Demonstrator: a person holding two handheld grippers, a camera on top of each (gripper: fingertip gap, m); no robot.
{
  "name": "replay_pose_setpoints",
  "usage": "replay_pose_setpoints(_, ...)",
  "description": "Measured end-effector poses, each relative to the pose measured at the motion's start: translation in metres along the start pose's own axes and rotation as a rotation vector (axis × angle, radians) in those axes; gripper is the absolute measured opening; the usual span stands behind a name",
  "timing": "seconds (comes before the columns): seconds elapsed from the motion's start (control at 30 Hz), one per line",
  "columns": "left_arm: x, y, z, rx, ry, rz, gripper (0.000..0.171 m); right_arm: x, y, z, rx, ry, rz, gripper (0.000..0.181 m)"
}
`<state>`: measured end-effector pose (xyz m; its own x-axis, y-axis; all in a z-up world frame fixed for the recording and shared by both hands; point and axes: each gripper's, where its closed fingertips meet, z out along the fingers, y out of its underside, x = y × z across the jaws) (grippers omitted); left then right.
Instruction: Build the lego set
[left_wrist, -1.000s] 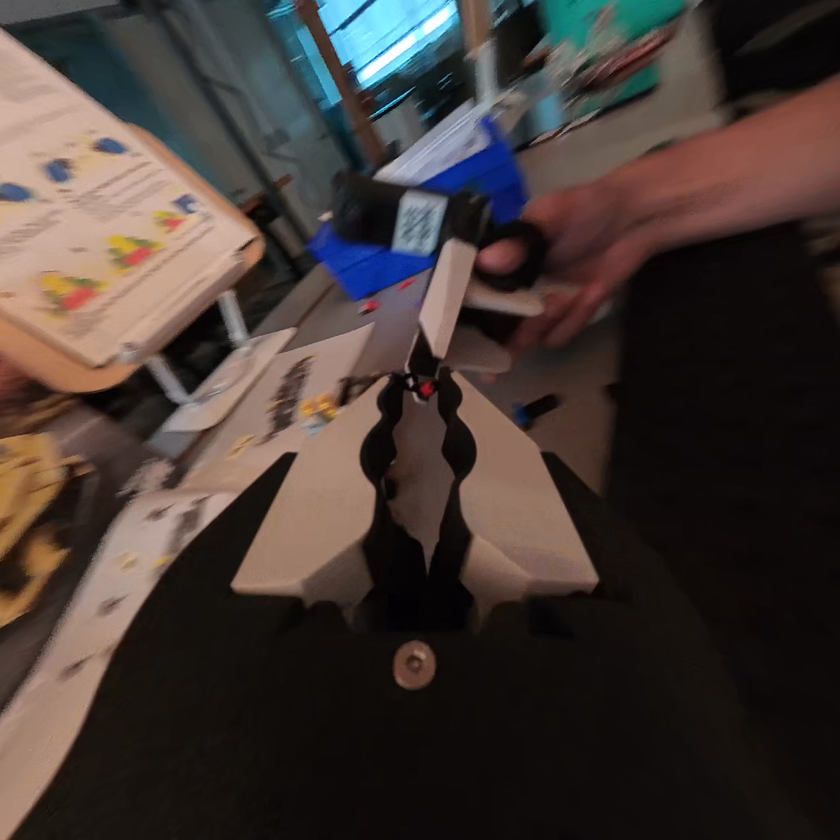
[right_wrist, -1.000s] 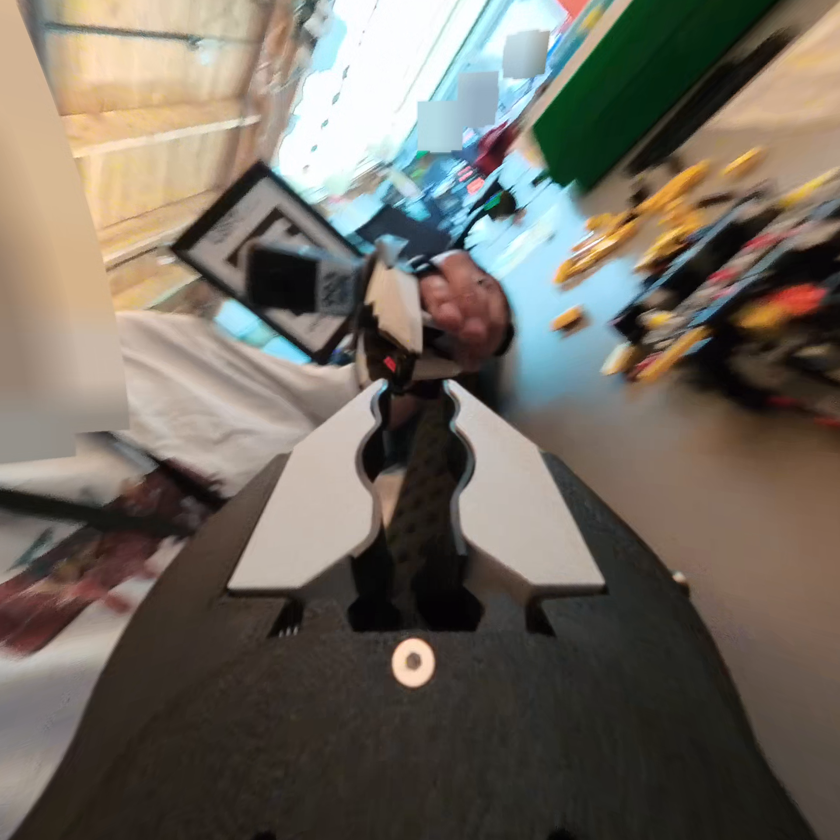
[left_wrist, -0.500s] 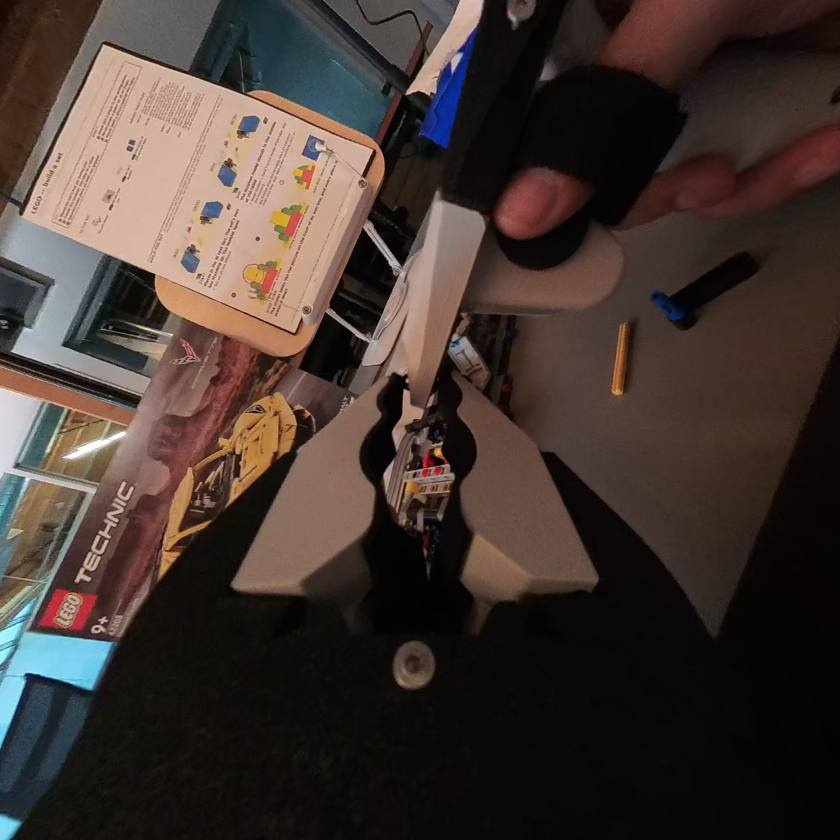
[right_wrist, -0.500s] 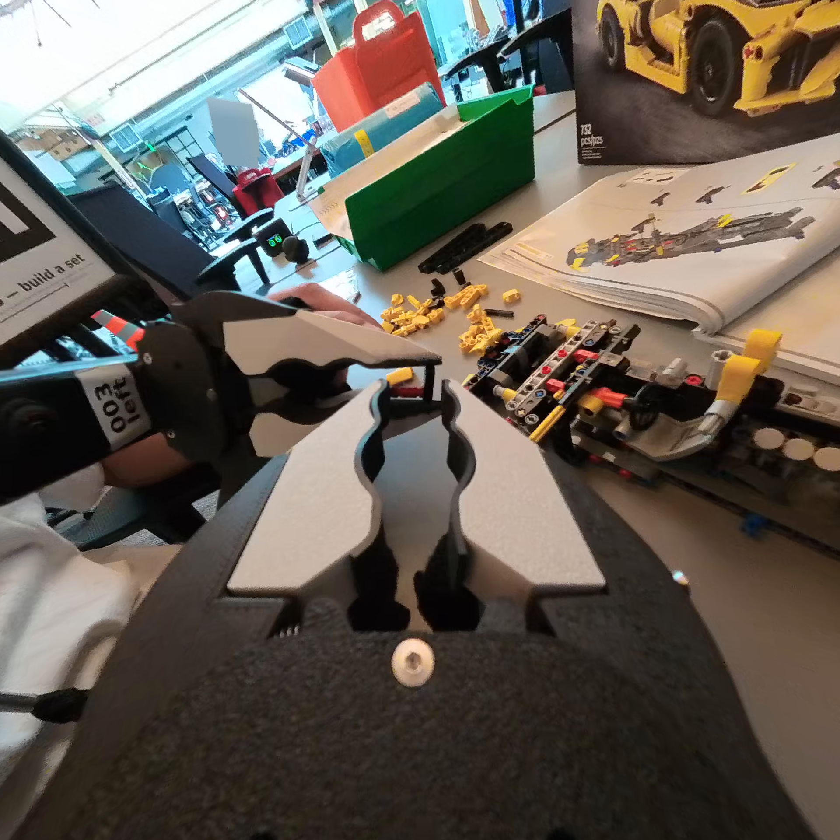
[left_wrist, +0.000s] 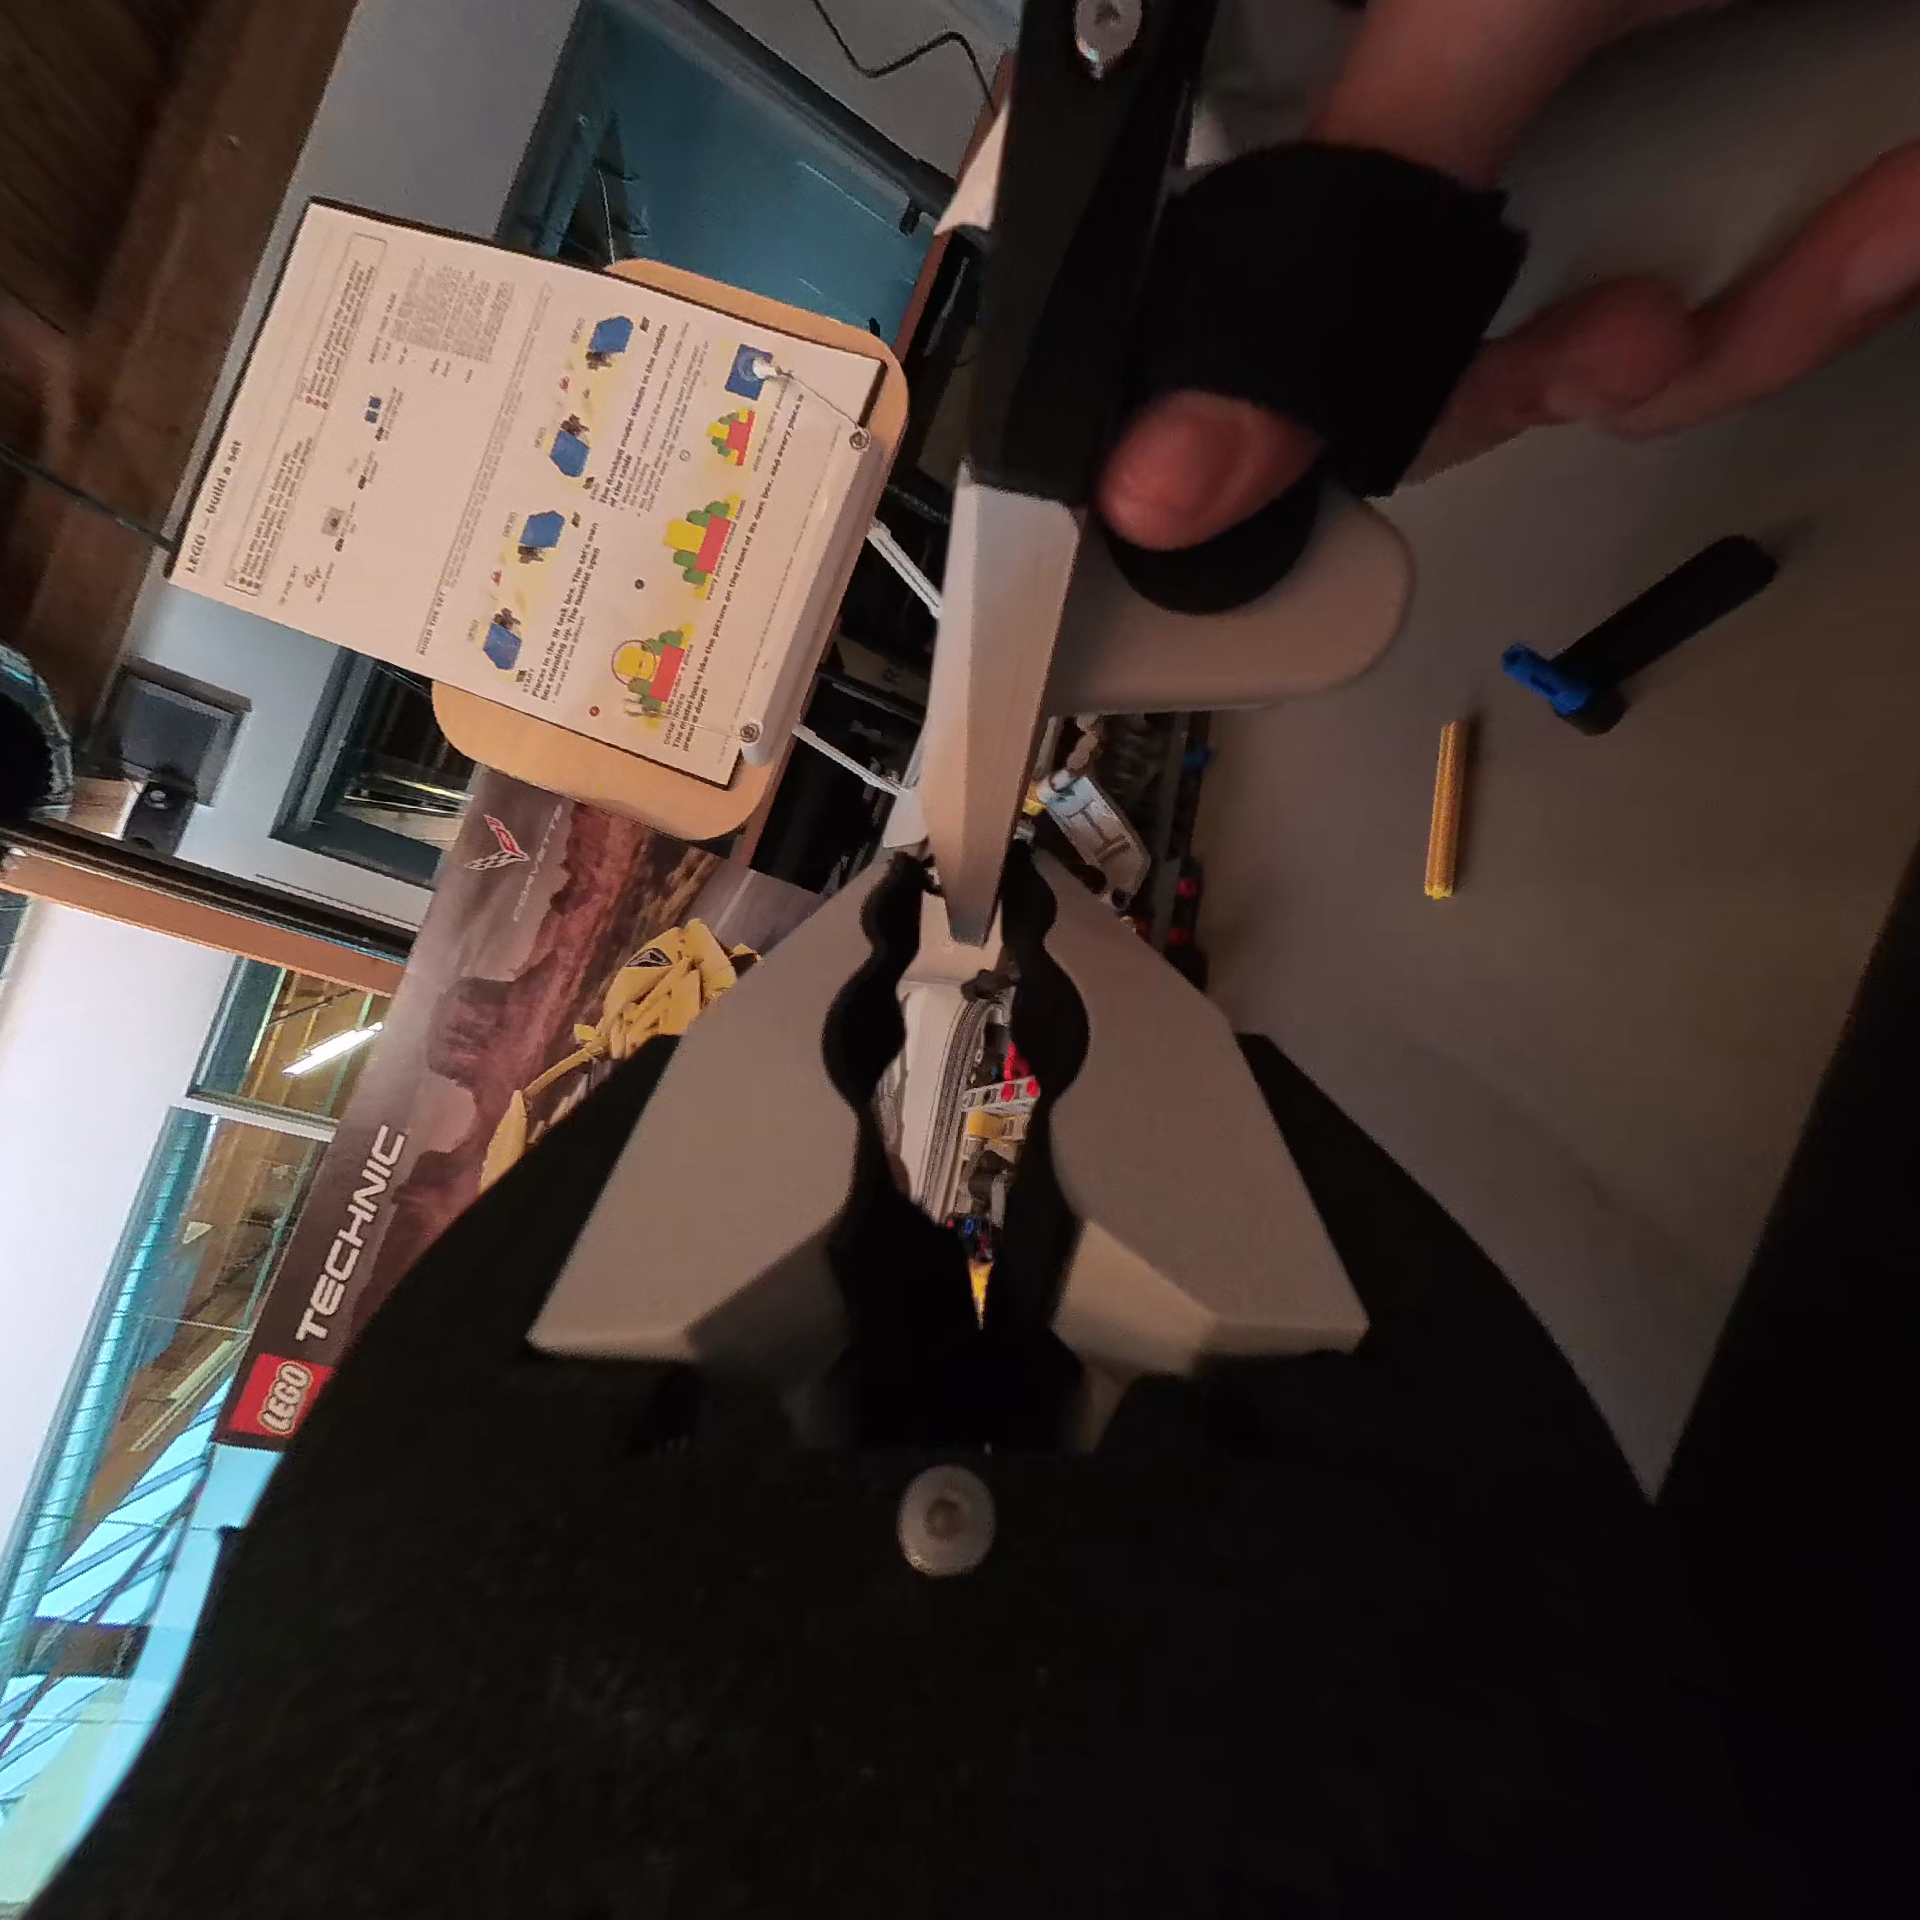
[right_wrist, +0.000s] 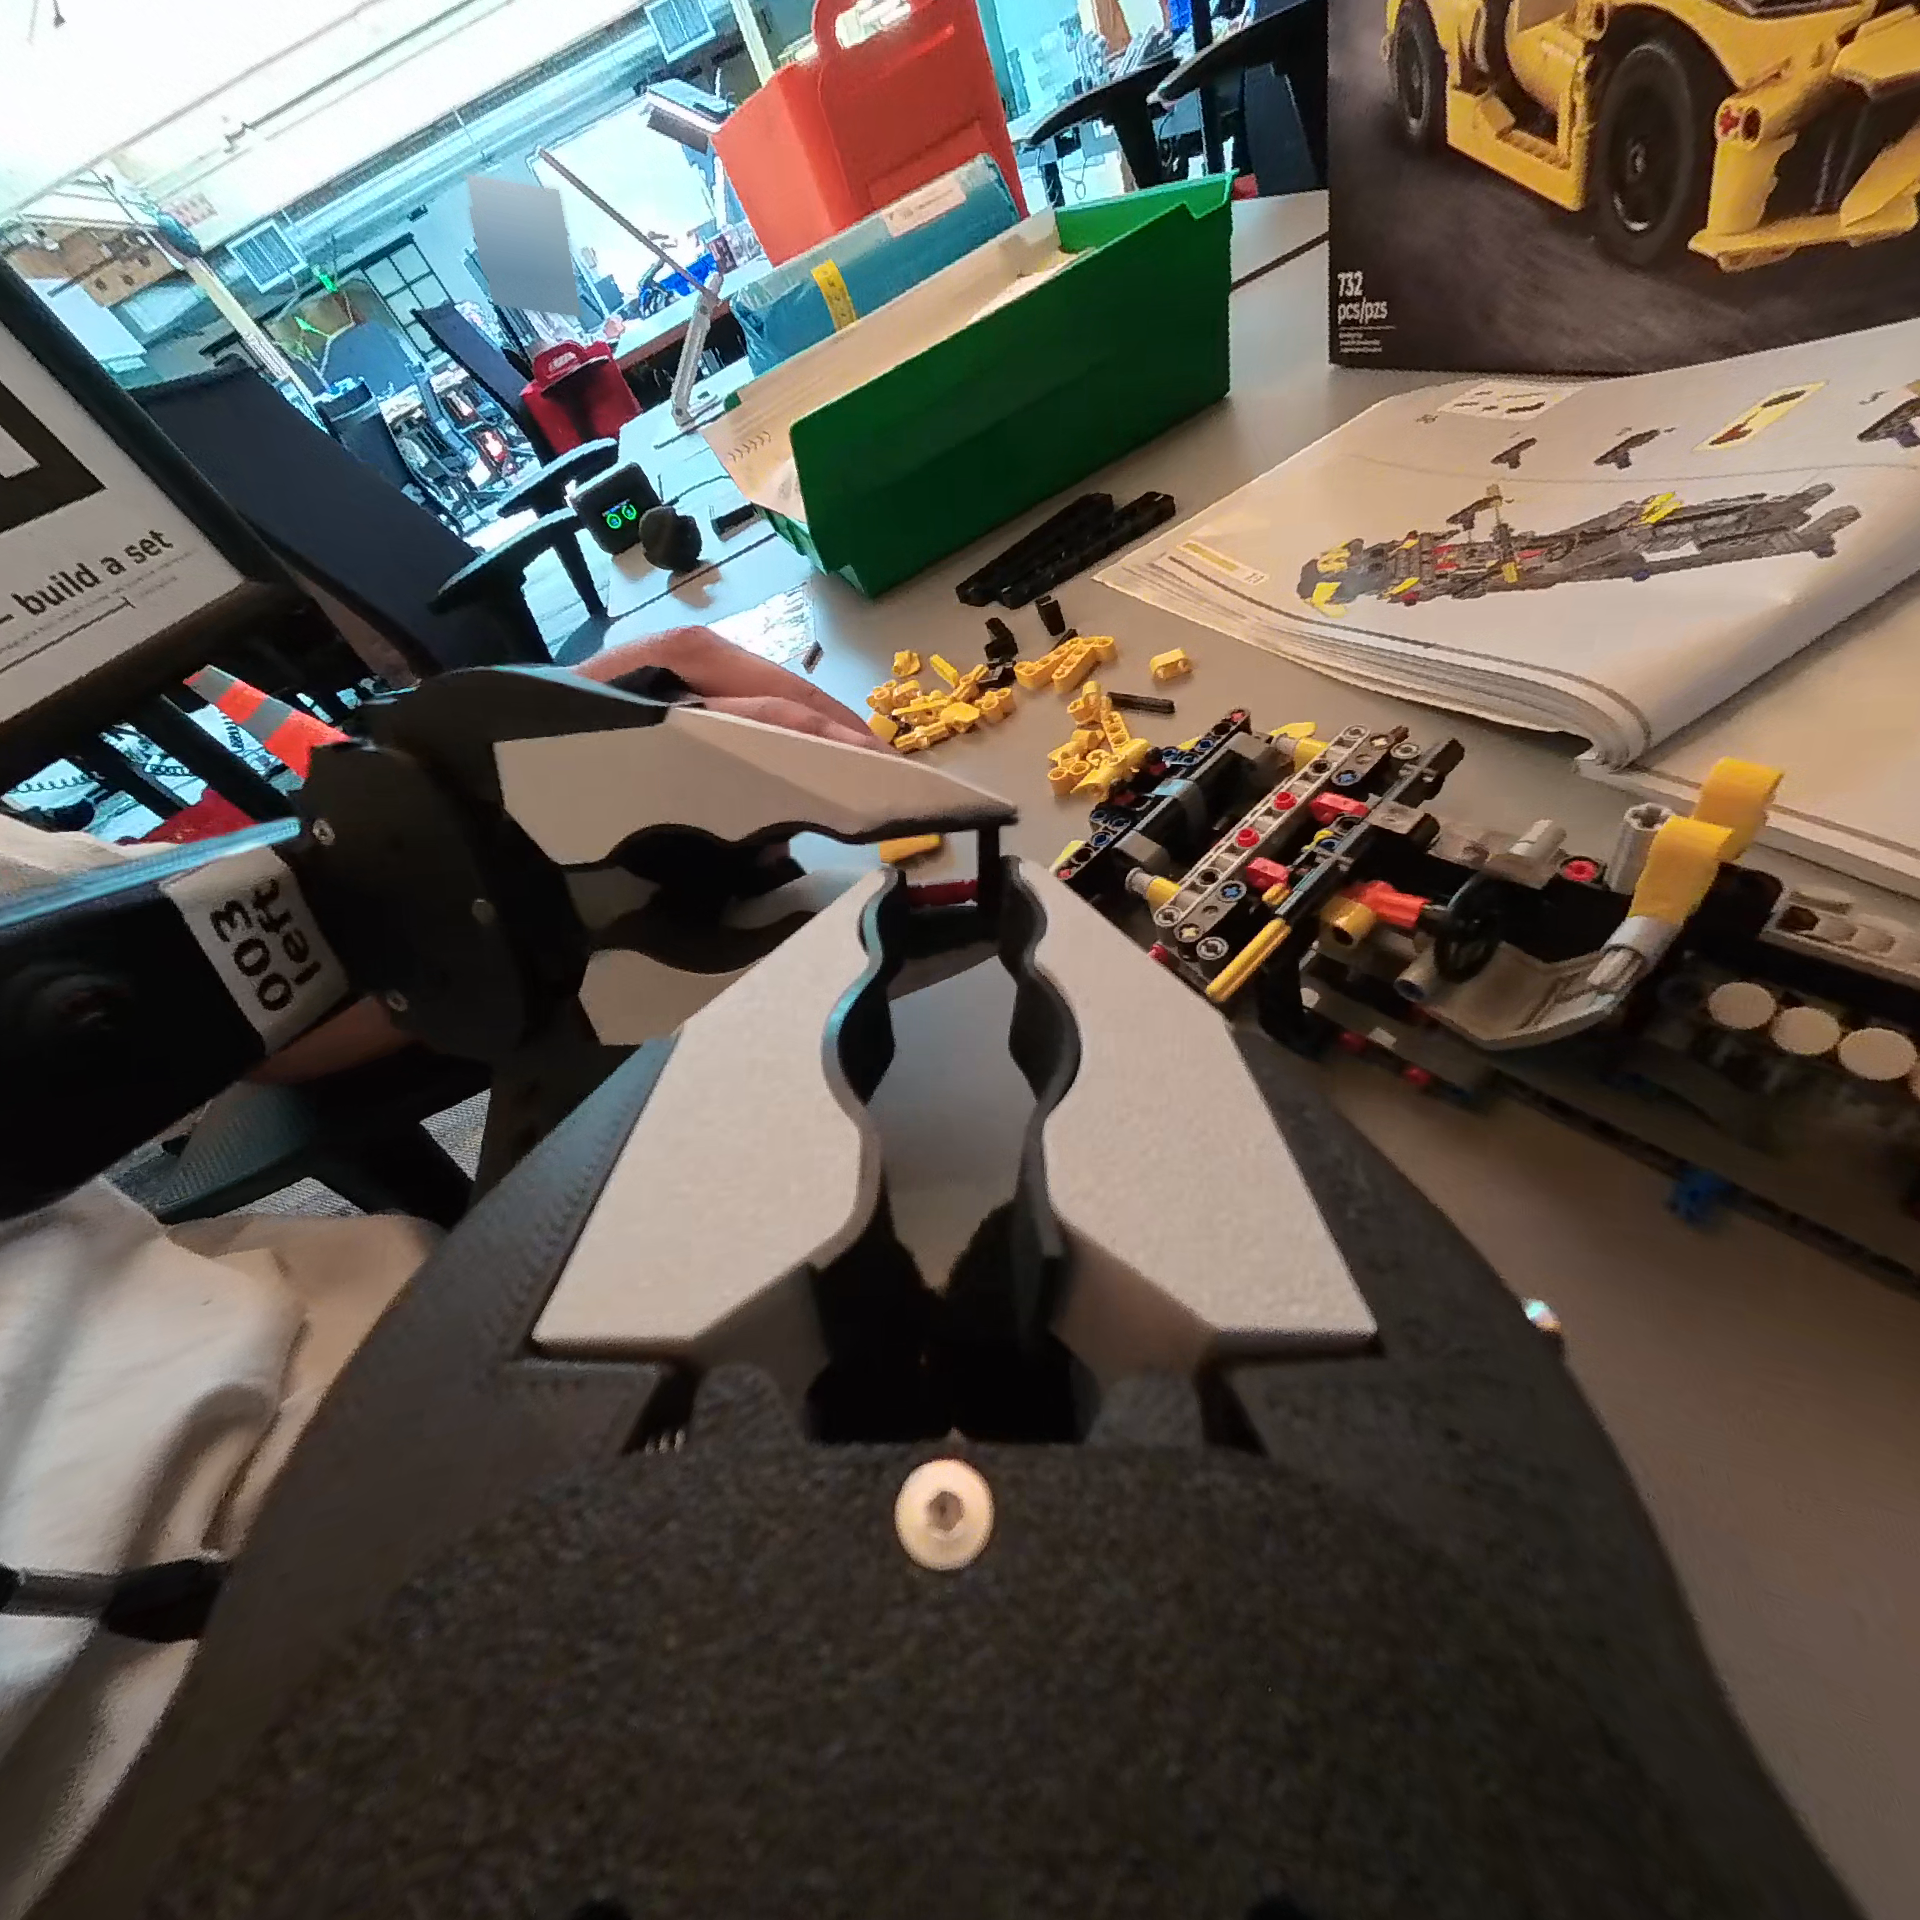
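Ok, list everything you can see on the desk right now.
box: one, dark, yellow car, behind booklet
booklet: one, white, beside chassis
chassis: one, black-grey, on table
bin: one, green, left of booklet
bag: one, orange, behind bin
beams: few, black, beside bin
loose pieces: many, yellow, before bin
pin: one, black-blue, on table
axle: one, yellow, near pin
sheet: one, white, on tan board
piece: one, red-black, at gripper tips
left gripper: one, grey-black, shut on piece
right gripper: one, grey-black, tips at piece

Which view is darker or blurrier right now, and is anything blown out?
Left wrist view: dim and underexposed, the left gripper soft, the person's hand smeared, frame rolled sideways. Right wrist view: bright and sharp on the half-built car, windows top left blown out, wide-angle bending at the edges.
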<state>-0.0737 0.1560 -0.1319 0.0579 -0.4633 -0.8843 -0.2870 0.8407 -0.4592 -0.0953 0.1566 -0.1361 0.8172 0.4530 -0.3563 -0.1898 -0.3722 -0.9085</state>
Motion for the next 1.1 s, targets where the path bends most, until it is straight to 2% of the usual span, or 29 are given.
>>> replay_pose_setpoints(0.27,-0.0052,-0.0068,-0.0037,0.038,-0.041,0.025,0.012,-0.0054,-0.0069,-0.0037,0.043,-0.043,0.017,0.014)
replay_pose_setpoints(0.43,0.0011,-0.0027,-0.001,0.023,-0.001,0.013,0.012,-0.0023,-0.0034,-0.003,0.04,-0.085,0.097,0.014)
replay_pose_setpoints(0.87,0.0025,-0.0013,-0.001,0.018,0.014,-0.01,0.012,-0.0003,0.0017,-0.0011,-0.003,-0.005,-0.068,0.014)
replay_pose_setpoints(1.1,0.002,-0.0001,0.001,0.022,0.037,-0.063,0.012,0.0016,-0.0019,-0.0008,0.047,-0.022,-0.001,0.014)
